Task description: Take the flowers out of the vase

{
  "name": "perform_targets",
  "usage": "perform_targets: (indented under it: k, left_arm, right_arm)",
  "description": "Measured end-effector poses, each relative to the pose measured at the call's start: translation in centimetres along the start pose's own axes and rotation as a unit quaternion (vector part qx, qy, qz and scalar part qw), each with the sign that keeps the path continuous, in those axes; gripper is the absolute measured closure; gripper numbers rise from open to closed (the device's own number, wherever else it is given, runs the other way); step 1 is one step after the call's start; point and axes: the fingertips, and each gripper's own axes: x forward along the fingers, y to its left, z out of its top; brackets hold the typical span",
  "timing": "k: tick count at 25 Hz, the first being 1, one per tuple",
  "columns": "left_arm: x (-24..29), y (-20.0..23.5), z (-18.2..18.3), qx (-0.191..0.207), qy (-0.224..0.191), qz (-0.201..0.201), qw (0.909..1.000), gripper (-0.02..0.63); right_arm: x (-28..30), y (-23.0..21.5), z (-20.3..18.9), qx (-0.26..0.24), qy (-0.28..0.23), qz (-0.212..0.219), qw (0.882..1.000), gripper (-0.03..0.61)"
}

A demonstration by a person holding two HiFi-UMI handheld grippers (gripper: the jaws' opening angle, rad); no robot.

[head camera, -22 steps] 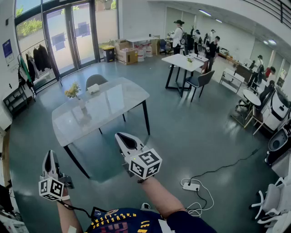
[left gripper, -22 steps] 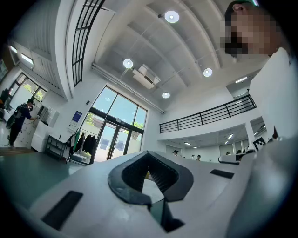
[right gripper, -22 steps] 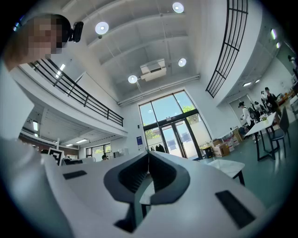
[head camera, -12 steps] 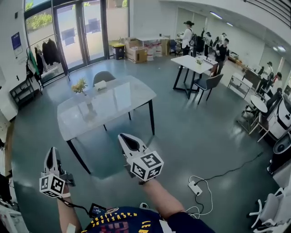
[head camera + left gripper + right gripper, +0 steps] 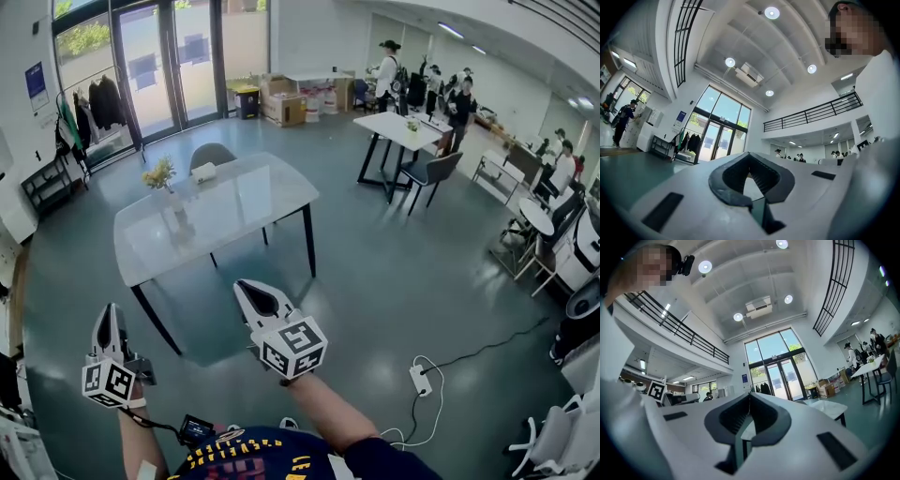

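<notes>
jaws together, both empty; vase (image 5: pixel 171 201) barely discernible

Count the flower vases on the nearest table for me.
1. The vase, holding yellow flowers, stands near the far left corner of the table. The whole tabletop is in view, so none seems hidden.

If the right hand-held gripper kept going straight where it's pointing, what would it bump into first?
Probably the white table; the right hand-held gripper aims at it with nothing between, though depth is unclear.
</notes>
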Motion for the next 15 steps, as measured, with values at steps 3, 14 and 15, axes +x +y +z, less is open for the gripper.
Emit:
perform_targets:
  k: [3,14,15]
  left_arm:
    - [-0.1,-0.9,-1.2,-0.001,0.006,0.007,1.0,0.612]
    - [0.9,-1.0,-3.5,-0.001,0.042,0.013,0.999,0.612]
    - [1.2,-0.9,-3.8,-0.003,0.044,0.011,0.999,0.612]
  right_arm:
    - [-0.4,-0.9,-1.2,0.009,0.014,0.005,1.0,0.571]
    - [0.2,-3.0,-4.1,0.041,0.049,-0.001,0.998,0.571]
    - [0.3,-3.2,-4.5,0.043,0.053,-0.004,0.998,0.571]
